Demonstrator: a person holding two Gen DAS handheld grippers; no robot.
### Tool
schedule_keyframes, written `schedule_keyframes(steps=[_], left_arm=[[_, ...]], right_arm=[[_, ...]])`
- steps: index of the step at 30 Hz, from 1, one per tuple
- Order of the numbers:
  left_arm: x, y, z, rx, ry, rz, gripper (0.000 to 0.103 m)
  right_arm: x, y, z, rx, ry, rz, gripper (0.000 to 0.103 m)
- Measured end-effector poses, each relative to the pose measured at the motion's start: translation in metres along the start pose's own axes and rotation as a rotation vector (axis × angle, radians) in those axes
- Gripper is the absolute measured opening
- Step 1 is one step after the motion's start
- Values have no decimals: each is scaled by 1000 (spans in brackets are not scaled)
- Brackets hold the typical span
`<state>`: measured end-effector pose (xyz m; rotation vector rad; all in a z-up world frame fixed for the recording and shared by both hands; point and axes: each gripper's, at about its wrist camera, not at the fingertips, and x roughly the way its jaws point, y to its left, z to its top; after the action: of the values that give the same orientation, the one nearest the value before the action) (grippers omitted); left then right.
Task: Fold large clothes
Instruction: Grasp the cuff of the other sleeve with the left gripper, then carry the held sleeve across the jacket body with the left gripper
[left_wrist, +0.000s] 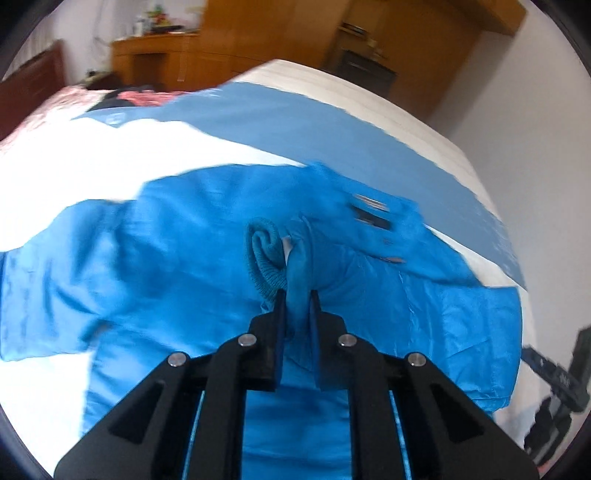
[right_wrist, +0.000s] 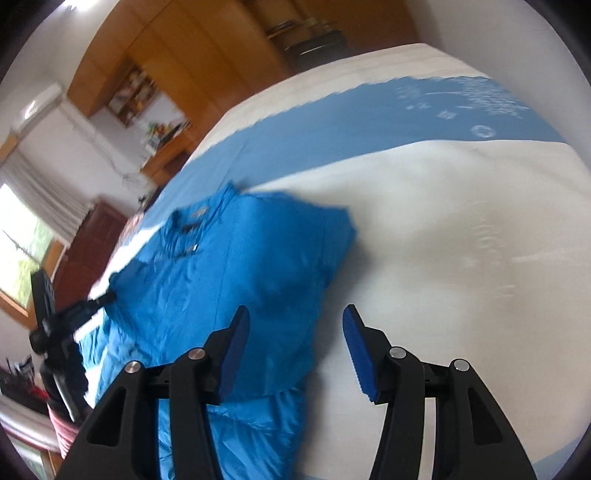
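A bright blue jacket lies spread on the white bed sheet. My left gripper is shut on a raised fold of its fabric, right beside the ribbed cuff. The collar with its dark label lies just beyond. In the right wrist view the jacket stretches away to the left. My right gripper hangs open above the jacket's right edge, with nothing between its blue pads. A black device at the left, looks like the other gripper.
The sheet carries a wide blue printed band along its far side. Wooden wardrobes and a desk stand beyond the bed. A dark headboard and a patterned pink cover are at the left. A window is bright.
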<state>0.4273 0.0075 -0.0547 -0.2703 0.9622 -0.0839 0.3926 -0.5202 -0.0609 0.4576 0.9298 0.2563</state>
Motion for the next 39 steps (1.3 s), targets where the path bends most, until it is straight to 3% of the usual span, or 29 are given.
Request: schedule_keyframes(steps=[4, 8, 11, 15, 17, 19, 21, 24, 28, 33, 39], left_arm=[[3, 24, 4, -23, -11, 93, 11], [23, 39, 1, -31, 37, 128, 19], [37, 48, -3, -46, 60, 118, 25], [34, 58, -1, -92, 69, 76, 27], [18, 59, 1, -111, 46, 93, 26], [-9, 45, 2, -68, -35, 131, 25], [-24, 27, 2, -24, -54, 90, 26], [-23, -8, 2, 45, -15, 12, 28], [10, -41, -6, 136, 56, 21, 29], [55, -32, -21, 157, 142, 15, 29], [58, -14, -26, 136, 112, -63, 29]], right_arm=[[18, 16, -8, -53, 34, -29, 53], [39, 16, -15, -68, 83, -106, 53], [48, 7, -18, -31, 120, -103, 53], [48, 7, -20, -41, 115, -113, 54], [37, 9, -17, -26, 100, -99, 54], [17, 18, -11, -33, 49, -90, 54], [5, 30, -5, -48, 20, -95, 54], [7, 54, -1, -67, 35, -89, 54], [36, 77, -1, -78, 76, -113, 54], [67, 77, -14, -115, 107, -188, 52], [80, 72, -26, -145, 104, -184, 52]])
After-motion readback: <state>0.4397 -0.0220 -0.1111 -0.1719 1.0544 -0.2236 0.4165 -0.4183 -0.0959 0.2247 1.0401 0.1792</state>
